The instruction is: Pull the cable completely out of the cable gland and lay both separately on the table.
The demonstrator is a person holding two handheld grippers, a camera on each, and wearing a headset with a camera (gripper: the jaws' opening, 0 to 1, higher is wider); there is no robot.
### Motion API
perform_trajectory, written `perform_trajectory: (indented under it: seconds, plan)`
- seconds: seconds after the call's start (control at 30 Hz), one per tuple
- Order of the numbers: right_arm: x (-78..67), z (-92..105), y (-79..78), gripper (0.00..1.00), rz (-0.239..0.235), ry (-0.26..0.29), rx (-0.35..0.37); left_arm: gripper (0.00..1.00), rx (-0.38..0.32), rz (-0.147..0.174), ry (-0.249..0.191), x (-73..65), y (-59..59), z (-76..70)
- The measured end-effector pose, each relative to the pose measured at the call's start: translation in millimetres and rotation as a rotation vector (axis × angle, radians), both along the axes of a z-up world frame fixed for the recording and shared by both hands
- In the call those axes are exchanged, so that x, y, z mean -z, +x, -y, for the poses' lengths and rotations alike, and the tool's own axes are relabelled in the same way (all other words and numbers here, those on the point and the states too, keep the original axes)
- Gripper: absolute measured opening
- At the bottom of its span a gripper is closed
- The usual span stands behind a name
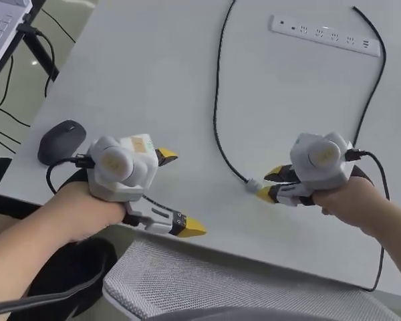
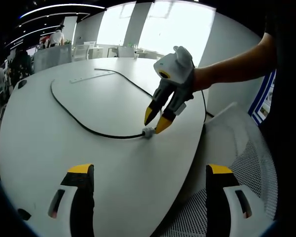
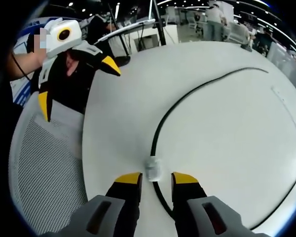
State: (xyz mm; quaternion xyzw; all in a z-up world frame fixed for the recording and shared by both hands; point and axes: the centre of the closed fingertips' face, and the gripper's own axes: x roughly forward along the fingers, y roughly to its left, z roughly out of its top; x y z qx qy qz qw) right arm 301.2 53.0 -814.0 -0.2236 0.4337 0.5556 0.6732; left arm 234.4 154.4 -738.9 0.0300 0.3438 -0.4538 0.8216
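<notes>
Far left on the white round desk there's a black computer mouse, sitting right next to the left hand-held gripper. That one is released, with its 2 yellow-tipped jaws spread wide and nothing between them. It hangs at the near desk edge, over the grey mesh chair. You get the same from the left gripper view, where its own jaws stand far apart over bare desk top, and in the right gripper view it is off the desk edge, splayed open.

Moving right, the long black cable loops down from the far side of the desk and runs into the small white plastic cable gland, which lies flat on the desk close to the near edge.

The right hand-held gripper is low at the gland, its yellow tips on either side of it. In the right gripper view its jaws are only slightly apart and straddle the gland with a sliver of desk showing on both sides, so it's not clenched on it. The cable enters the gland at the far end and a black stretch carries on between the jaws, so it's still threaded through. The left gripper view shows the same: tips just above the gland, cable curving off.

Far right at the back lies a white power strip.
</notes>
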Motion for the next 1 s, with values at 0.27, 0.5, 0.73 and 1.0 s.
perform_trajectory:
  seconds: [0.27, 0.5, 0.73, 1.0]
  plan:
    - [2.0, -1.6, -3.1, 0.13, 0.002, -0.014, -0.024, 0.93, -0.014, -0.004, -0.006, 0.6, 1.2, -1.0]
    - [4.8, -3.6, -5.9, 0.09, 0.002, -0.018, -0.042, 0.92, -0.012, -0.009, -0.004, 1.9, 0.5, -1.4]
    - [5.6, -3.5, -5.2, 0.09, 0.015, -0.024, -0.051, 0.91, -0.013, -0.012, -0.003, 4.7, 1.5, -1.8]
    - [3.2, -1.5, -4.1, 0.08, 0.007, -0.021, -0.026, 0.9, -0.006, -0.008, -0.011, 5.2, 1.5, 3.1]
